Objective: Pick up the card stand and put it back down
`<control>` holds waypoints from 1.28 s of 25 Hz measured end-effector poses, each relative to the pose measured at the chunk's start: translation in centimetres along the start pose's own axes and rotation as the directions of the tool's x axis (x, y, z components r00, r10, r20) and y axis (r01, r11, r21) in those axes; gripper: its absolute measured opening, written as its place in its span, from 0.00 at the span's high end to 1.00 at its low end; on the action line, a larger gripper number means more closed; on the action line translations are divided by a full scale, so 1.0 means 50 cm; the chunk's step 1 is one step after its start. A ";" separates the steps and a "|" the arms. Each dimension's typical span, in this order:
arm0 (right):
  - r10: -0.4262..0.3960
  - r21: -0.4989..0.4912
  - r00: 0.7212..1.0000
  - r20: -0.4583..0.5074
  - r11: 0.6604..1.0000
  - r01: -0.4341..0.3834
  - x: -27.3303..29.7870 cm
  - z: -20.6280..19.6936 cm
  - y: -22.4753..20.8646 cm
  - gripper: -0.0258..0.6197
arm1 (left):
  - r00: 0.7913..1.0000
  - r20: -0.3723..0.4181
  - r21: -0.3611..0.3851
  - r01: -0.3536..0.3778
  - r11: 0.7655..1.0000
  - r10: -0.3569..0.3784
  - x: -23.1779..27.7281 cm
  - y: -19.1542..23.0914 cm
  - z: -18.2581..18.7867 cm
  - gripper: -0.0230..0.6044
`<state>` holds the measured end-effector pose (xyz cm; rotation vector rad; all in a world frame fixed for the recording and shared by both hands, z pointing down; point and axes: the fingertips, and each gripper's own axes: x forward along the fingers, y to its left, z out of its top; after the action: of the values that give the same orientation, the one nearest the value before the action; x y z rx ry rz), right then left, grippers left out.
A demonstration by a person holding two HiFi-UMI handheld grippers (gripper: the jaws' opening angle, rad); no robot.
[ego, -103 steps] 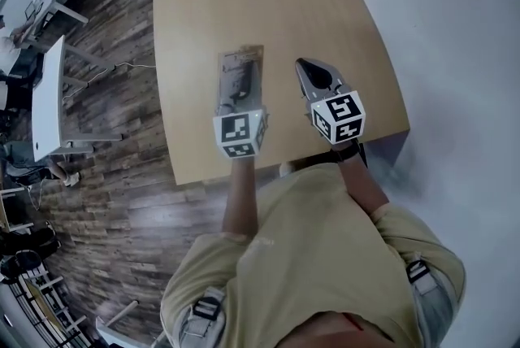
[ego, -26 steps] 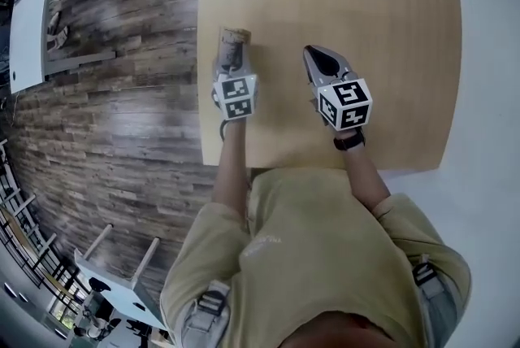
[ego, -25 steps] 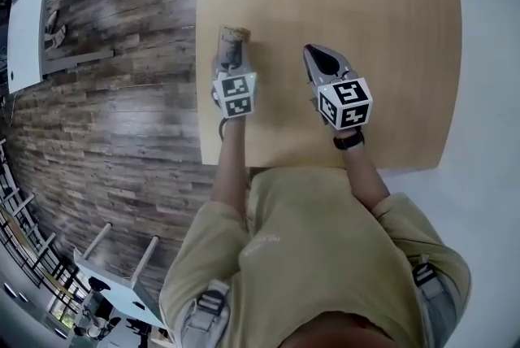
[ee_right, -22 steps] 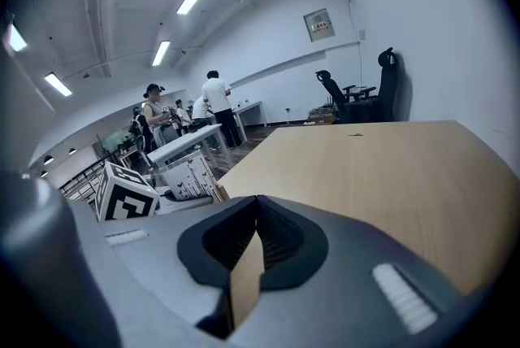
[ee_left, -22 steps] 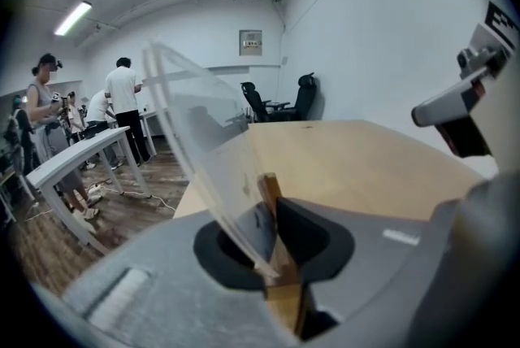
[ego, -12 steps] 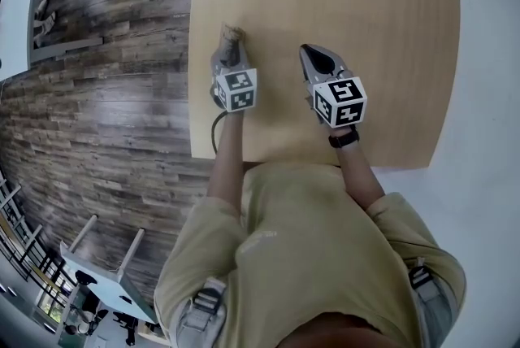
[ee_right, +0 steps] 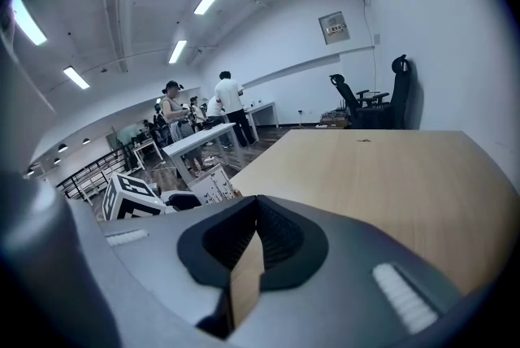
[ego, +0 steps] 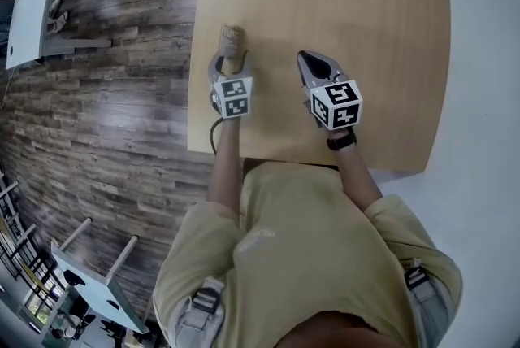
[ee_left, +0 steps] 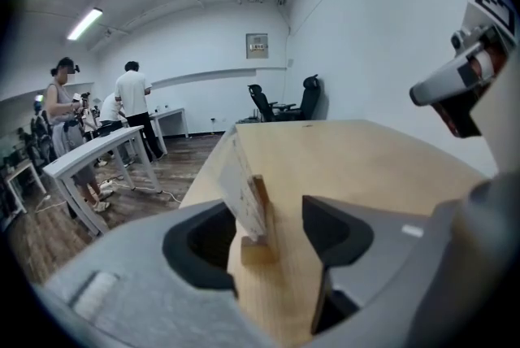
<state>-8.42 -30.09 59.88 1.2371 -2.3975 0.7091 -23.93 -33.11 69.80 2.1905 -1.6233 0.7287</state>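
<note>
The card stand [ego: 231, 36], a small wooden block holding a pale card upright, rests on the light wooden table [ego: 366, 13] close to its left edge. My left gripper [ego: 228, 62] reaches around it from the near side. In the left gripper view the card stand [ee_left: 248, 204] sits between the jaws of my left gripper [ee_left: 272, 237], which are opening, with a gap on each side and neither pad pressing it. My right gripper [ego: 305, 58] hovers over the table to the right, shut and empty; in its own view the right gripper [ee_right: 255, 206] has its jaws together.
The table's left edge [ego: 197, 54] runs just beside the stand, with dark plank floor below. A white table [ego: 32, 5] stands at far left. People [ee_left: 130, 94] and office chairs [ee_left: 284, 102] are in the room beyond. My right gripper [ee_left: 463, 86] shows at the left gripper view's right.
The left gripper's jaws have spread apart off the card stand, which now stands on the table by the left edge. The right gripper has kept its place.
</note>
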 end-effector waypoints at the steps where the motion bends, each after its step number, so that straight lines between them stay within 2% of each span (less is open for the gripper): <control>1: 0.002 -0.007 1.000 0.010 1.000 -0.002 -0.016 0.002 0.006 0.95 | 1.000 0.007 -0.014 -0.007 1.000 0.008 -0.020 -0.004 0.002 0.56; 4: 0.006 -0.028 0.999 0.040 1.000 -0.005 -0.076 0.020 0.016 0.95 | 0.999 0.034 -0.045 -0.035 0.998 0.037 -0.084 -0.021 0.024 0.56; 9: -0.003 -0.049 0.994 0.106 0.999 0.008 -0.178 0.048 0.005 0.95 | 0.993 0.083 -0.057 -0.076 0.995 0.080 -0.165 -0.057 0.073 0.56; 13: -0.019 -0.049 0.987 0.161 0.998 0.027 -0.263 0.059 -0.013 0.95 | 0.983 0.161 -0.053 -0.077 0.996 0.085 -0.243 -0.116 0.141 0.58; 17: -0.027 -0.053 0.973 0.229 0.998 0.040 -0.343 0.088 -0.030 0.95 | 0.960 0.277 -0.014 -0.044 0.999 0.047 -0.313 -0.210 0.253 0.65; 23: -0.027 -0.097 0.944 0.329 0.993 0.062 -0.493 0.114 -0.043 0.95 | 0.906 0.423 0.026 0.018 1.000 -0.027 -0.433 -0.380 0.384 0.75; 27: -0.055 -0.096 0.922 0.382 0.990 0.099 -0.584 0.110 -0.070 0.95 | 0.883 0.454 0.044 0.109 0.993 -0.117 -0.486 -0.500 0.403 0.85; 29: -0.082 -0.087 0.909 0.409 0.988 0.128 -0.624 0.105 -0.089 0.95 | 0.874 0.466 0.055 0.129 0.990 -0.139 -0.510 -0.550 0.404 0.92; 32: -0.123 -0.080 0.885 0.449 0.981 0.177 -0.682 0.096 -0.121 0.95 | 0.864 0.477 0.073 0.143 0.987 -0.161 -0.529 -0.614 0.397 0.96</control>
<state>15.22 -13.64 40.04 1.6565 -2.6032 0.2468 3.50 -13.48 39.84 2.6405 -1.6232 0.1648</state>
